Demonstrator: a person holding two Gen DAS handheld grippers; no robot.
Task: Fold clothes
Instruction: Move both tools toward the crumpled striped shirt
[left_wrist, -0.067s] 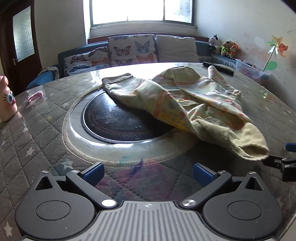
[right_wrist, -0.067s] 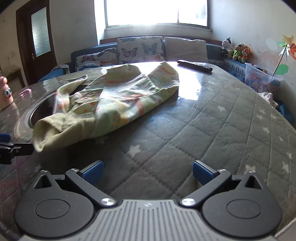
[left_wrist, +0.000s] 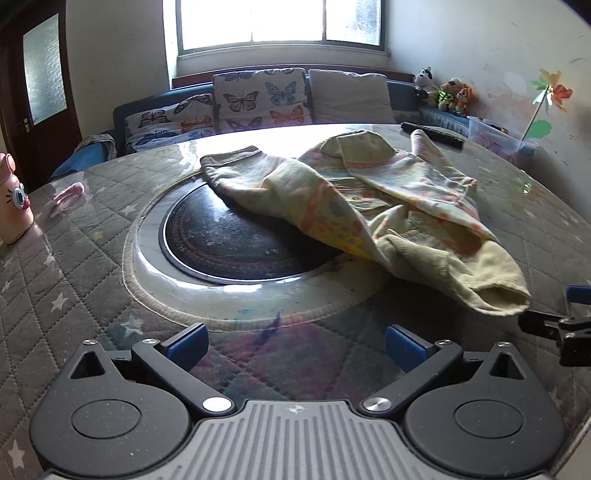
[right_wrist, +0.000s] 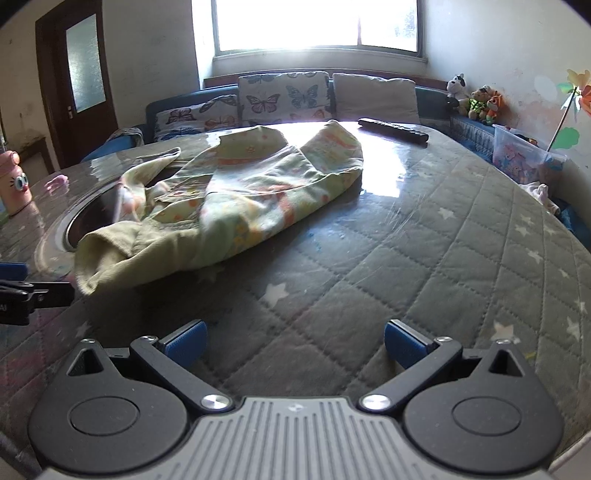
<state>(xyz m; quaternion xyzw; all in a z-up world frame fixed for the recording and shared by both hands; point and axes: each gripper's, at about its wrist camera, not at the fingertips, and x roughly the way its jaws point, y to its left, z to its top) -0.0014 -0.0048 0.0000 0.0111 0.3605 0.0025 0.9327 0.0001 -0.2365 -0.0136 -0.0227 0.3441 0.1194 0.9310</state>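
Nearest in each wrist view are the tools themselves. The left gripper (left_wrist: 295, 345) hangs low over the near edge of the table (left_wrist: 74, 266) with its blue-tipped fingers spread wide apart and nothing between them. The right gripper (right_wrist: 295, 343) sits the same way, fingers apart and empty, over the quilted, star-patterned cover. Each tool pokes into the side of the other's view, so the two sit side by side, probably squared up to the cloth.

Just beyond them lies the garment (left_wrist: 369, 206), a pale yellow-green piece with orange print. It is crumpled, not folded, and stretches from near the near edge toward the far edge, with one part draped over the rim of the round dark inset (left_wrist: 229, 243) at the table's middle. A cuff or hem end (right_wrist: 107, 258) points toward the grippers, the nearest part to take hold of. What kind of garment it is stays hard to make out, since its layers overlap and hide each other.

Further back a dark remote control (right_wrist: 393, 130) rests near the far edge, and a pink bottle (left_wrist: 13, 206) stands at the left edge, cut off by the frame.
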